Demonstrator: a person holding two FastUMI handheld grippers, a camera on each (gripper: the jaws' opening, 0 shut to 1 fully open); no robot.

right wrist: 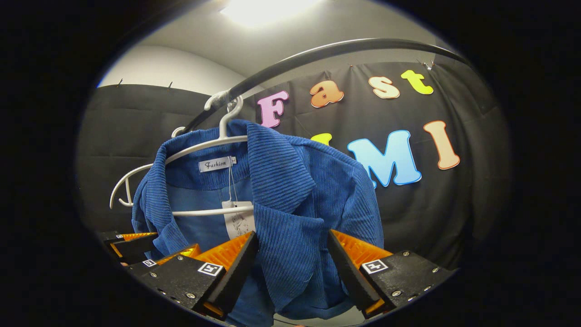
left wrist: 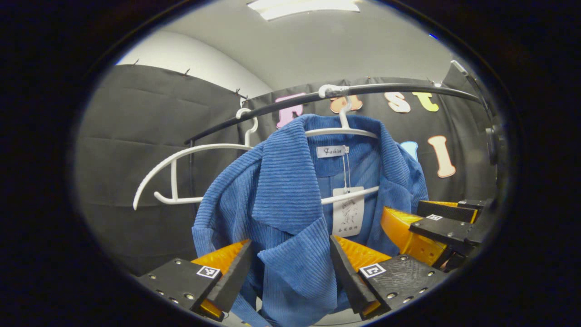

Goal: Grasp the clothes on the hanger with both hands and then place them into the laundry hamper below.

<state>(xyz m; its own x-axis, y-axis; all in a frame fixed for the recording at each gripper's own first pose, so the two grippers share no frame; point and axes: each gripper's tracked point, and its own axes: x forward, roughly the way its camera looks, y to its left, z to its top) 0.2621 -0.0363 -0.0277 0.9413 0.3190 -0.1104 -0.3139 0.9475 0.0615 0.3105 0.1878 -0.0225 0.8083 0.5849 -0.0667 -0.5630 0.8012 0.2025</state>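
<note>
Two grippers straddle the blue jacket (left wrist: 290, 204): left gripper (left wrist: 290, 268) and right gripper (right wrist: 292, 265), jaws apart around lapels low in frame; close both firmly before lifting it off the white hanger (left wrist: 340, 131).

The left gripper (left wrist: 290, 268) is held raised, its fingers (left wrist: 231, 277) spread wide apart. Blue cloth lies between the fingers, and no press of either finger on it can be made out. The right gripper (right wrist: 290, 265) is held in like manner, fingers (right wrist: 347, 268) parted with blue cloth between them. In the left gripper view the right gripper (left wrist: 435, 227) is seen just right of the left's fingers, near and level. In the right gripper view the left gripper (right wrist: 136, 247) is seen just left of the right's fingers.
</note>
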